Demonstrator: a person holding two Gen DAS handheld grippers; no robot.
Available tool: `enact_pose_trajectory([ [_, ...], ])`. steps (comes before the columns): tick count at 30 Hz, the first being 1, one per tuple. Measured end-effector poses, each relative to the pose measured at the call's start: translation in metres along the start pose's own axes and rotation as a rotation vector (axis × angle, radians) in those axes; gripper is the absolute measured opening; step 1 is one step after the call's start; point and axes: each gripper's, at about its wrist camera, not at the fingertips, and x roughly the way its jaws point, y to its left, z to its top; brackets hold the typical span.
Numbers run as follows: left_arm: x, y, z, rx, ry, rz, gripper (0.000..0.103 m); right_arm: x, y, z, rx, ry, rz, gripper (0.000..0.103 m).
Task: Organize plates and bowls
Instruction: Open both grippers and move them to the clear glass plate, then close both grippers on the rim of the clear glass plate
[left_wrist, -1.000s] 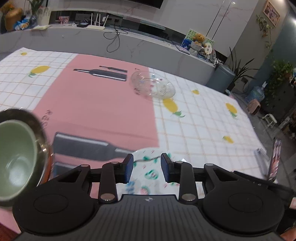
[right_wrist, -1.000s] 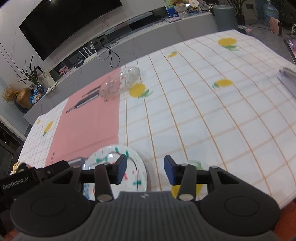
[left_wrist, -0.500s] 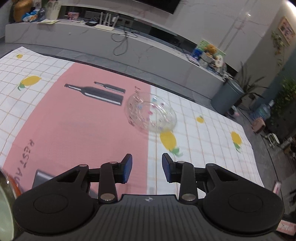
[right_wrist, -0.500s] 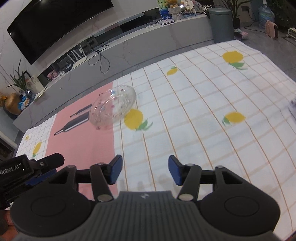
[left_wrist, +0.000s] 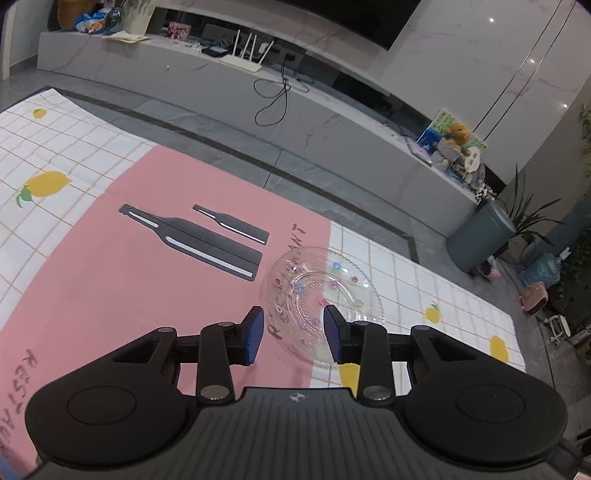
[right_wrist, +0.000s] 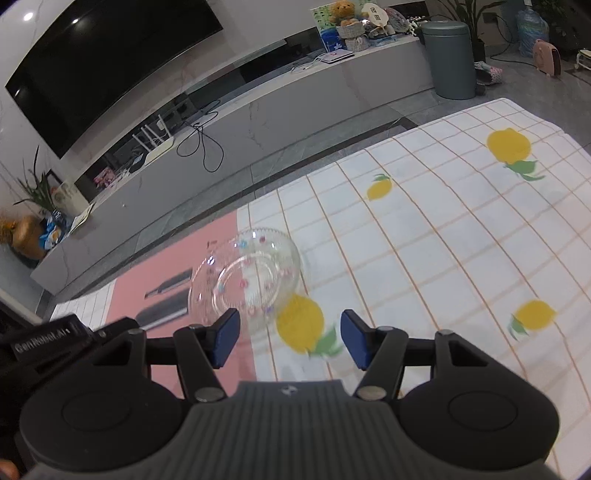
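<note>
A clear glass plate (left_wrist: 325, 295) with small coloured flowers lies flat across the seam between the pink panel and the checked cloth. My left gripper (left_wrist: 294, 334) hovers just short of its near rim. It is open, and the rim shows through the gap with no pad touching it. In the right wrist view the same glass plate (right_wrist: 245, 273) lies ahead and to the left of my right gripper (right_wrist: 290, 338). That gripper is open wide over a printed lemon and holds nothing. The left gripper's housing (right_wrist: 48, 338) shows at the lower left.
A tablecloth (left_wrist: 92, 295) with lemons and printed bottles covers the table. Its far edge (left_wrist: 229, 166) runs close behind the plate, with floor beyond. Further back are a long grey TV bench (left_wrist: 332, 122), a grey bin (left_wrist: 480, 240) and plants.
Both grippers have travelled forward across the table toward its far edge, so the glass plate is much nearer. The patterned plate and the green bowl have left view. The right jaws have widened.
</note>
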Motion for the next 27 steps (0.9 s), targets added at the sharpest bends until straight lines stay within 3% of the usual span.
enact_pose_trajectory([
  [4,0.028,0.002,0.000,-0.005,0.004,-0.006,0.040,0.029,0.000,0.008,0.023,0.008,0.016,0.059],
  [11,0.065,0.003,0.006,0.075,-0.026,0.083,0.040,0.074,-0.010,0.017,-0.013,0.019,-0.013,0.059],
  [22,0.103,0.010,0.009,0.088,-0.001,0.087,0.040,0.110,-0.022,0.030,-0.038,-0.002,0.014,0.057],
  [27,0.107,0.005,0.009,0.136,-0.023,0.085,0.040,0.118,-0.022,0.037,-0.018,-0.002,0.036,0.042],
])
